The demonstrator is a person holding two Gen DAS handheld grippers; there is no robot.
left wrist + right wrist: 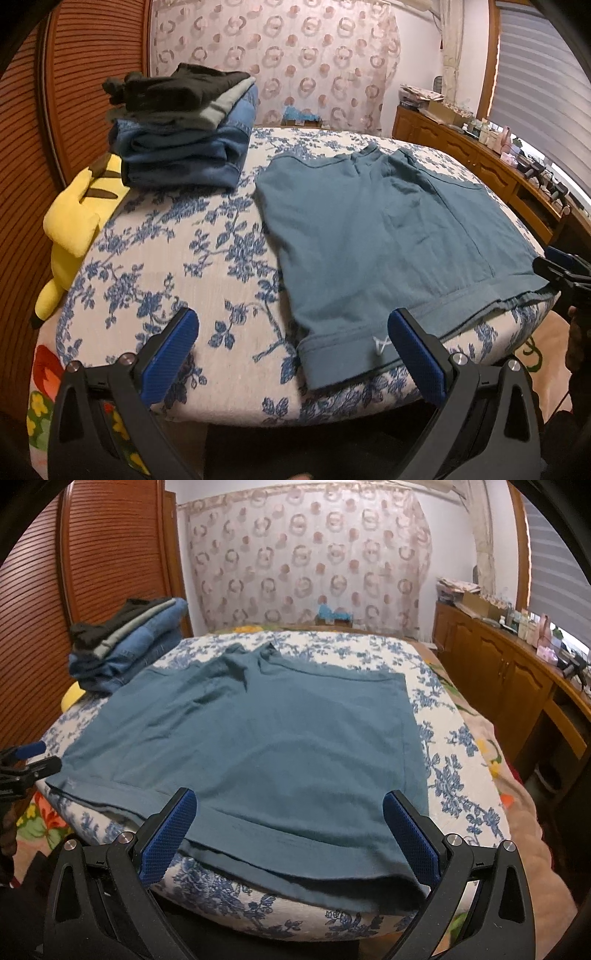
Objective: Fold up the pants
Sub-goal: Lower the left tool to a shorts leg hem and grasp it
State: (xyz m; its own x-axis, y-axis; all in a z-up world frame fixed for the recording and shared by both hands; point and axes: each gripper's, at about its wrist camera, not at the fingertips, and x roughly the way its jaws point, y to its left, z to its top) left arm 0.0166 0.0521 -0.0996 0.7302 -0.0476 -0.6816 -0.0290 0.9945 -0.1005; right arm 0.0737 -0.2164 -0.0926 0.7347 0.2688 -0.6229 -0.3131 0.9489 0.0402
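Handling: the pants (258, 746) are judged soft, light and limp knit; they will sag and crease between 2 holds.
Hold points: likely the 2 near corners of the waistband (373, 343), 1 per gripper.
Appearance: teal, short-legged, spread flat, waistband nearest, white mark at its left end.
Location: on the floral bedspread (184, 258), beside a stack of folded clothes (184, 136).
Left gripper (291, 343): jaws spread wide, empty, over the left waistband corner.
Right gripper (288, 823): jaws spread wide, empty, over the waistband.

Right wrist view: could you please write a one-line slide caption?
Open right gripper poised over the near hem of teal pants spread flat on a floral bedspread.
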